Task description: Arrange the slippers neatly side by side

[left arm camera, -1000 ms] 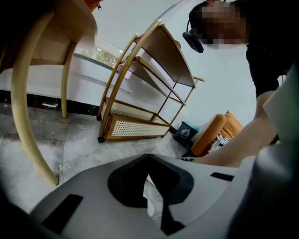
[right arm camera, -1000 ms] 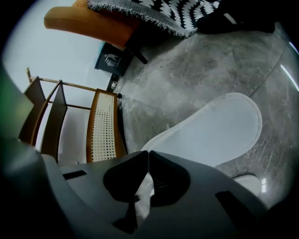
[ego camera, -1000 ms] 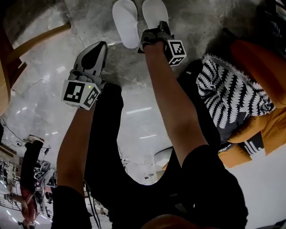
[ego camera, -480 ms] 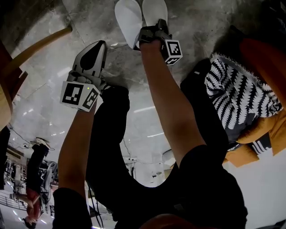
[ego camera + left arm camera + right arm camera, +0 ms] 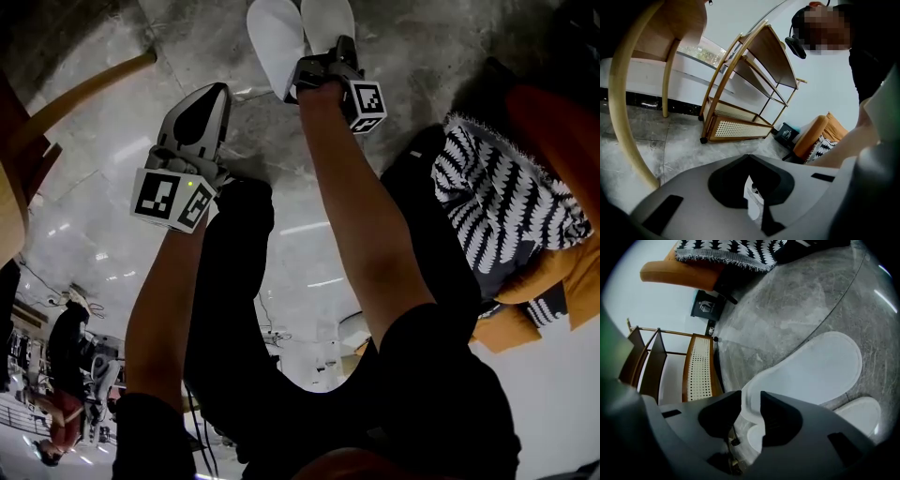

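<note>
The right gripper [image 5: 751, 397] has just been opening its jaws. They stand apart, the heel rim of one slipper [image 5: 811, 371] between them, its mate [image 5: 858, 416] just beside. Drawn back crooked, a jaw might snag that rim and skew the pair. The left gripper [image 5: 211, 98] hangs with jaws together, empty.

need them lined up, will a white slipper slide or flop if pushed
The slipper likely slides easily: it lies flat on a glossy stone floor. Probably light and floppy: it looks thin and soft, so lifting by the heel may bend it.
</note>
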Motion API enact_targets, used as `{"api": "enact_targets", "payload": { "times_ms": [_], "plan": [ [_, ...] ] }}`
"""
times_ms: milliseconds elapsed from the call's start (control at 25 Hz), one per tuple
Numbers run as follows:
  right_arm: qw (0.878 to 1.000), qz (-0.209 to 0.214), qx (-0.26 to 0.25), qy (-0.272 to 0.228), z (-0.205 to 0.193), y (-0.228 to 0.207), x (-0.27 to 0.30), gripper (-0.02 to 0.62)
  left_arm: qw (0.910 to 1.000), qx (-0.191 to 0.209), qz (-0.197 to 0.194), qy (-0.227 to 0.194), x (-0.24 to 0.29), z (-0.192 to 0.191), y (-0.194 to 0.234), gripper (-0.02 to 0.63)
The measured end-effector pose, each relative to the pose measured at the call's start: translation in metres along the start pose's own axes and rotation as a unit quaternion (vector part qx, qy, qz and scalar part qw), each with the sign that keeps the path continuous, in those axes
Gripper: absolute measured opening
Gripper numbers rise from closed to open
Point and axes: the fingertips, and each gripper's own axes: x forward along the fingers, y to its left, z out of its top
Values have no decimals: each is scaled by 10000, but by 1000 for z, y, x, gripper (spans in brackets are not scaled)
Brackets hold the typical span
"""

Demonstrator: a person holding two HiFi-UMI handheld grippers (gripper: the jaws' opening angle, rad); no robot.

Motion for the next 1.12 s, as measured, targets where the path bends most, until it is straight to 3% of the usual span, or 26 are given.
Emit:
{"api": "enact_targets", "payload": {
  "times_ms": [80, 360, 440, 480, 560, 640, 720, 840, 920, 1000, 1080, 1120],
  "plan": [
    [9999, -86, -62, 46, 0, -2, -2, 149, 10000, -12, 3, -24, 0, 2, -4, 14],
    [9966, -542, -581, 213, 9, 0, -43, 149, 9999, 33, 120, -95, -7, 20, -19, 14],
    [9933, -550, -921, 431, 18, 14, -60, 110, 9997, -5, 199, -132, -11, 30, -30, 14],
    [9898, -534, -1171, 612, 20, 26, -68, 68, 9996, -26, 230, -161, -15, 36, -37, 14],
    [9774, -338, -1787, 1076, 19, 64, -79, 45, 9992, -56, 281, -281, -20, 54, -53, 14],
    [9545, 13, -2515, 1601, 8, 113, -93, 37, 9984, -98, 349, -434, -28, 76, -69, 14],
    [9153, 334, -3385, 2159, -9, 159, -120, 34, 9975, -131, 443, -541, -42, 103, -85, 14],
    [8316, 860, -4762, 2727, -33, 230, -164, 32, 9956, -119, 551, -745, -58, 153, -105, 14],
    [7654, 1264, -5594, 2919, -44, 280, -192, 32, 9942, -63, 594, -898, -68, 188, -122, 14],
    [6904, 1686, -6375, 2976, -55, 331, -226, 32, 9930, 22, 605, -1018, -80, 226, -145, 14],
    [6183, 2145, -6983, 2900, -69, 383, -264, 32, 9915, 171, 569, -1156, -96, 265, -170, 14],
    [5880, 2361, -7198, 2834, -75, 408, -286, 32, 9907, 257, 536, -1228, -107, 284, -184, 14]
  ]
}}
